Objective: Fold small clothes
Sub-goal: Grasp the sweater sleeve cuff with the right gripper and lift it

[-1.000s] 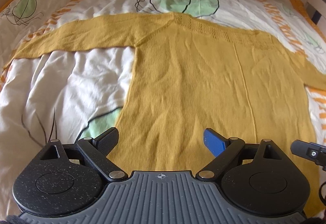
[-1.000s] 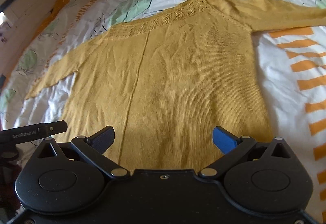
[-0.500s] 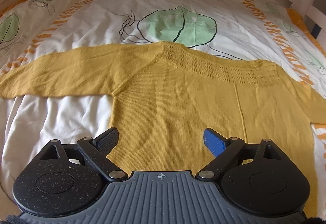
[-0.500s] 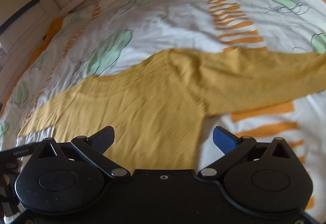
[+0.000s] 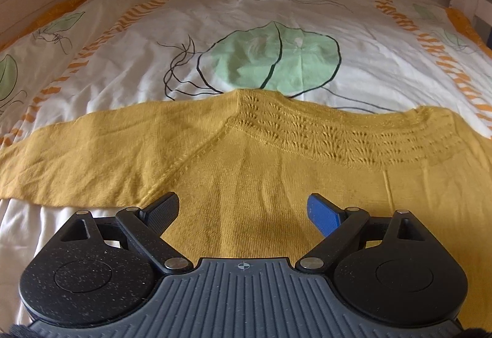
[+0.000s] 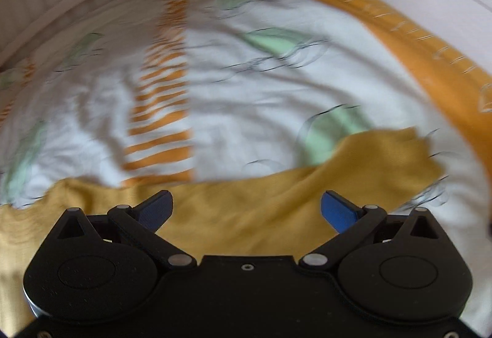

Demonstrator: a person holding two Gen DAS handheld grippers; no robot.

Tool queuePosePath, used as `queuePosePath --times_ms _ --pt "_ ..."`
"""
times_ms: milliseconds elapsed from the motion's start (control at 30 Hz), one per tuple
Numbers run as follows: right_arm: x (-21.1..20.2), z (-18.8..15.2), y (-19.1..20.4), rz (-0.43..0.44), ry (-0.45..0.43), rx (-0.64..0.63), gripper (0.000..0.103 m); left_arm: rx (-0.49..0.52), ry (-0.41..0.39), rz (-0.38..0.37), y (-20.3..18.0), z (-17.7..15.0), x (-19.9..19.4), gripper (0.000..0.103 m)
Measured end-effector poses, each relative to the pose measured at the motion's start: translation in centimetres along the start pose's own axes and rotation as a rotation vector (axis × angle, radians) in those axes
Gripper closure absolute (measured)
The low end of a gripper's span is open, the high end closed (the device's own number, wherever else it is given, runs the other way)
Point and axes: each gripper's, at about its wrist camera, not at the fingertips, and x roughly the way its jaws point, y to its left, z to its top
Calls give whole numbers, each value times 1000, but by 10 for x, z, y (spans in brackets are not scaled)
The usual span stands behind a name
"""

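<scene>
Writing appears nowhere; left tool (image 5: 243,206) and right tool (image 6: 246,206) hang spread, empty, over mustard sweater (image 5: 276,172).

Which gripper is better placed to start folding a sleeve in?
Probably the right gripper: it is open over the yellow sweater's sleeve end. The left gripper, also open, faces the shoulder, its sleeve's cuff out of view.

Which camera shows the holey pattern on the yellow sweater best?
The left wrist view: the sweater's lacy yoke is sharp and centred there. The right wrist view is blurred and shows only one sleeve.
</scene>
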Motion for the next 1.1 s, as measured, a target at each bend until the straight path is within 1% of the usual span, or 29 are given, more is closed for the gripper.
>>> queuePosePath --times_ms 100,133,167,200,267,300,333,400,567,633,667,700,733,767,833,900,967,1033,1100 --pt "11 14 -32 -121 -16 -15 2 28 22 5 -6 -8 13 12" --pt "15 17 -42 -153 -23 -13 6 34 33 4 -8 -12 16 12" --pt "18 19 -50 -178 -27 -9 13 35 29 6 -10 -16 18 11" --pt "22 22 -60 -201 -27 0 16 30 4 13 -11 -21 17 11" --pt "29 24 -77 -227 -17 19 21 21 -42 20 -12 -29 14 11" --pt "33 25 -86 -240 -9 30 22 18 -57 24 -13 -32 14 11" --pt "36 25 -93 -251 -4 40 26 18 -65 28 -13 -34 14 10" --pt "46 24 -104 -264 7 70 26 25 -73 33 -15 -34 14 10" --pt "66 15 -125 -248 46 161 26 22 -70 34 -15 -35 16 9" --pt "71 9 -128 -234 45 177 25 18 -69 30 -15 -35 17 8" --pt "70 6 -127 -231 34 172 28 15 -67 29 -14 -35 18 7" --pt "69 5 -126 -227 29 166 35 12 -64 29 -14 -35 19 6" --pt "67 5 -126 -214 30 165 57 10 -61 29 -14 -35 20 6" --pt "65 5 -127 -200 33 175 89 10 -58 29 -14 -35 20 6" --pt "56 6 -130 -143 35 219 91 10 -52 30 -14 -34 21 6" --pt "43 7 -124 -121 20 219 91 9 -44 29 -14 -33 21 6" --pt "24 11 -116 -97 -13 212 91 8 -35 25 -14 -32 22 6" --pt "4 20 -105 -45 -53 219 91 7 -25 19 -12 -30 22 6" --pt "-20 30 -89 -2 -88 200 91 8 -11 13 -11 -28 23 6"
